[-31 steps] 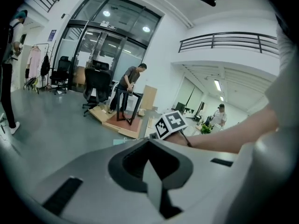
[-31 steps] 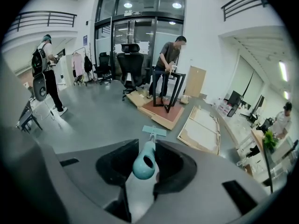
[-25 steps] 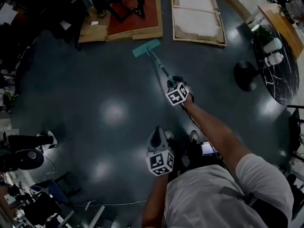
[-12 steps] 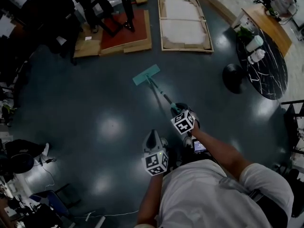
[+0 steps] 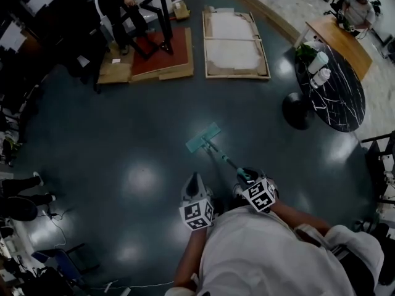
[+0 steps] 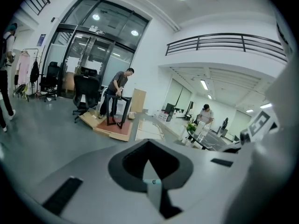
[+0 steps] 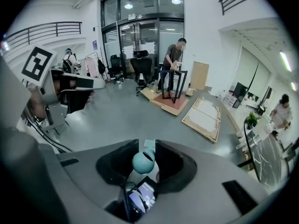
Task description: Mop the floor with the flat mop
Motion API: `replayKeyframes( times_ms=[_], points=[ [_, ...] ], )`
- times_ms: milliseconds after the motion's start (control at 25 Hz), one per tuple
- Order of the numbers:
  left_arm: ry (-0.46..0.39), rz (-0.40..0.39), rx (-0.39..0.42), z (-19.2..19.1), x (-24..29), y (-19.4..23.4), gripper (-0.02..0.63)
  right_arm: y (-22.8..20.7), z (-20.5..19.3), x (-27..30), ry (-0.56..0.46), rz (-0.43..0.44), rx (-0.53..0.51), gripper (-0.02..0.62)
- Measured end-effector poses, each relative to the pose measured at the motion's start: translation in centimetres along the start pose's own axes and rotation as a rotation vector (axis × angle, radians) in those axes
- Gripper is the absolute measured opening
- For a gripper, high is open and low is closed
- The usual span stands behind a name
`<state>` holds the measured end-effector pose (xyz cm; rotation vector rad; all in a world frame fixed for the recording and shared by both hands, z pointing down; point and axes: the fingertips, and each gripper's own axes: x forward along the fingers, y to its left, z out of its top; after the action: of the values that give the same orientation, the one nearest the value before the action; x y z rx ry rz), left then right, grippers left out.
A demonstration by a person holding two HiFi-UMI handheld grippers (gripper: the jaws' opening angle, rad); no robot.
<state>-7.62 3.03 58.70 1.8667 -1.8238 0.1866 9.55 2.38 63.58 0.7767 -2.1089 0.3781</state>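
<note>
The flat mop (image 5: 203, 137) has slid back over the dark floor (image 5: 111, 122), away from the cardboard sheets (image 5: 234, 42), toward the person. The right gripper (image 5: 247, 177) squeezes its handle (image 5: 223, 158). The left gripper (image 5: 195, 185) is closed on nothing. 1 pull looks nearly done.

Right tool (image 5: 245, 177) clamps mop handle (image 5: 221, 155); left tool (image 5: 194, 181) closed.

Round dark table (image 5: 339, 103), cardboard panels (image 5: 237, 57), red mat (image 5: 154, 57)
</note>
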Motion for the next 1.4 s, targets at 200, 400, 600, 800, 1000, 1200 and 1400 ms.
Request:
replayKeyframes(
  times_ms=[200,400,600,800,1000,1200,1400],
  points=[
    [-0.006,-0.003,-0.004,-0.4,-0.3,-1.0,0.005,0.0,-0.5,-1.8,-0.018,-0.013,-0.011,0.115],
    [0.012,-0.006,-0.009,-1.5,-0.7,-1.6,0.005,1.4,-1.2,-1.4,-0.039,0.007,-0.041,0.115],
    [0.028,0.002,-0.021,-2.4,-1.0,-1.5,0.005,2.7,-1.5,0.4,-0.03,0.021,-0.037,0.115],
    [0.044,0.016,-0.036,-2.9,-1.2,-0.7,0.005,1.2,0.5,4.4,-0.047,-0.016,-0.022,0.115],
    [0.045,0.025,-0.053,-3.1,-0.7,0.5,0.005,-1.4,3.6,11.3,-0.049,-0.066,-0.024,0.115],
    [0.058,0.023,-0.061,-3.0,0.9,1.6,0.005,-3.9,8.7,18.7,-0.059,-0.101,-0.035,0.115],
    [0.061,0.035,-0.056,-2.1,2.7,3.6,0.005,-5.9,13.5,25.5,-0.038,-0.128,-0.051,0.115]
  ],
)
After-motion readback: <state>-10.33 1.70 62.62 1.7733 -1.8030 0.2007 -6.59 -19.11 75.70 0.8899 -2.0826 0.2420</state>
